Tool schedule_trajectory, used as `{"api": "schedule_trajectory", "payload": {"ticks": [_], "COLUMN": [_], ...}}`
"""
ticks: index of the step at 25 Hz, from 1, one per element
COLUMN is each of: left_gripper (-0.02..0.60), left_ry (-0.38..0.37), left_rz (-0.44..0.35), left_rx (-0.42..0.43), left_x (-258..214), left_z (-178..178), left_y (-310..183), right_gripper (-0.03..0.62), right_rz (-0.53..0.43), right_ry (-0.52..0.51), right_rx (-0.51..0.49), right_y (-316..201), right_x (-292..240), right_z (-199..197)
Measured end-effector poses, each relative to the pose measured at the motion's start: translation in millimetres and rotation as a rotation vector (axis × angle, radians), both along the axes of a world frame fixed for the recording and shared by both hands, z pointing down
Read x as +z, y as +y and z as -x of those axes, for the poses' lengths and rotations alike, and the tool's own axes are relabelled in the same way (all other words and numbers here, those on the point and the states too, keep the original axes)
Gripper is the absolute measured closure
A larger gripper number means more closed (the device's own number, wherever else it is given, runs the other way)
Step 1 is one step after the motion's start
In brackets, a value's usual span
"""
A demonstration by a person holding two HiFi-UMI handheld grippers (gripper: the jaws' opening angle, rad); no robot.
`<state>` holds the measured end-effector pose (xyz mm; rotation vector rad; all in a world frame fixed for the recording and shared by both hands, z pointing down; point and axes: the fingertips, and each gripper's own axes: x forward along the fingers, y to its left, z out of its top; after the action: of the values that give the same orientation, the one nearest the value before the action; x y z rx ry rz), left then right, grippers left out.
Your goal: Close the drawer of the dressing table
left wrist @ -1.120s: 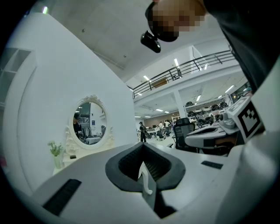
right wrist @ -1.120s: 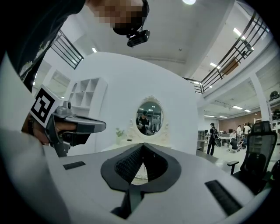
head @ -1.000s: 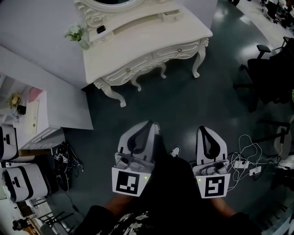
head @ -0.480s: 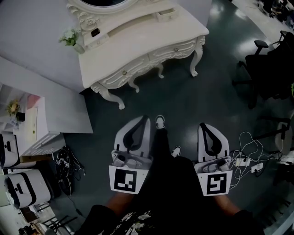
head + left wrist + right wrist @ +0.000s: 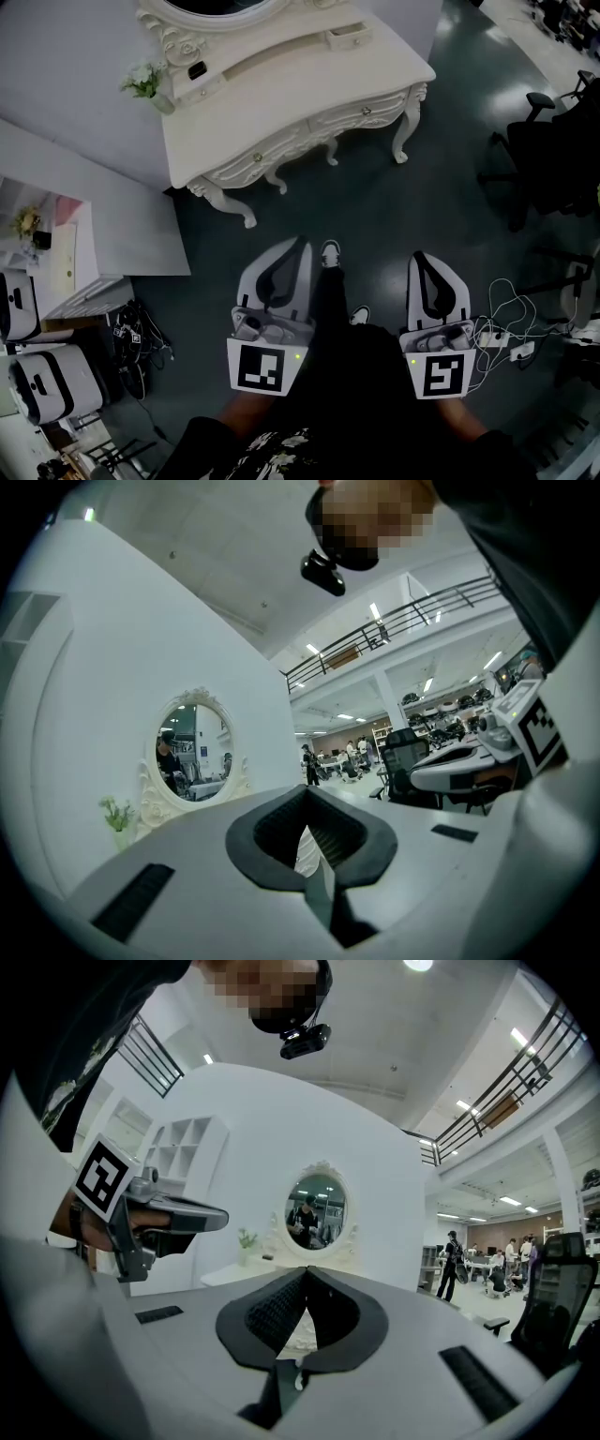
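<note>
Listing near to far: your left gripper (image 5: 302, 244) and right gripper (image 5: 418, 256), both held level in front of you, each with its jaws pressed together and nothing between them. Between the two, one shoe (image 5: 330, 251) now planted forward on the dark floor (image 5: 394, 216), where a second ago only its tip showed beside the left gripper; a second shoe (image 5: 359, 314) trails behind. To your right, cables (image 5: 502, 323) on the floor and an office chair (image 5: 548, 141); to your left, a white cabinet (image 5: 75, 267). Further on, well apart from both grippers, the dressing table (image 5: 300, 94): two front drawers with knobs, both seemingly flush. On its top, a small drawer (image 5: 349, 36) right of the oval mirror (image 5: 211, 7) seems to stand out from its housing and is, by my reading, the one to close; a flower vase (image 5: 145, 80) stands at the left end. Change noted: you have taken a step, the grippers have travelled with you without opening, and the table sits barely nearer than it did. Meaning for the task: approach only, drawer untouched, contact yet to come.
</note>
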<state>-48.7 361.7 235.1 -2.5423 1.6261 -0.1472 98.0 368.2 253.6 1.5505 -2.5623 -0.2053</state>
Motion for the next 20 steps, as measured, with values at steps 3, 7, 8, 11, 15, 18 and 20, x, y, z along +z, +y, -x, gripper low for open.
{"api": "schedule_trajectory", "payload": {"ticks": [3,7,8,11,15,18,20], "left_gripper": [0.58,0.58,0.58,0.58,0.58,0.58,0.58], "left_ry": [-0.001,-0.006,-0.005,-0.001,-0.011,0.003,0.012], "left_rz": [0.003,0.009,0.011,0.006,0.003,0.017,0.022], "left_rx": [0.009,0.01,0.009,0.014,0.024,0.021,0.024], "left_x": [0.6,4.1,4.7,4.6,8.4,13.6,15.2], "left_z": [-0.7,4.6,6.3,7.0,7.9,11.1,12.3], "left_y": [-10.1,-24.2,-27.9,-40.7,-58.6,-72.5,-81.0], "right_gripper": [0.595,0.595,0.595,0.595,0.595,0.594,0.595], "right_rz": [-0.007,-0.018,-0.02,-0.024,-0.022,-0.019,-0.022], "right_ry": [-0.01,-0.008,-0.01,-0.004,0.0,-0.002,0.0], "right_rx": [0.015,0.029,0.033,0.041,0.046,0.049,0.051], "right_y": [-10.6,-24.6,-28.1,-40.1,-58.0,-71.3,-79.6], "right_x": [-1.3,-0.9,-1.1,-0.9,1.8,3.5,2.8], "right_z": [-2.9,-2.1,-1.1,-0.2,2.1,4.1,5.0]}}
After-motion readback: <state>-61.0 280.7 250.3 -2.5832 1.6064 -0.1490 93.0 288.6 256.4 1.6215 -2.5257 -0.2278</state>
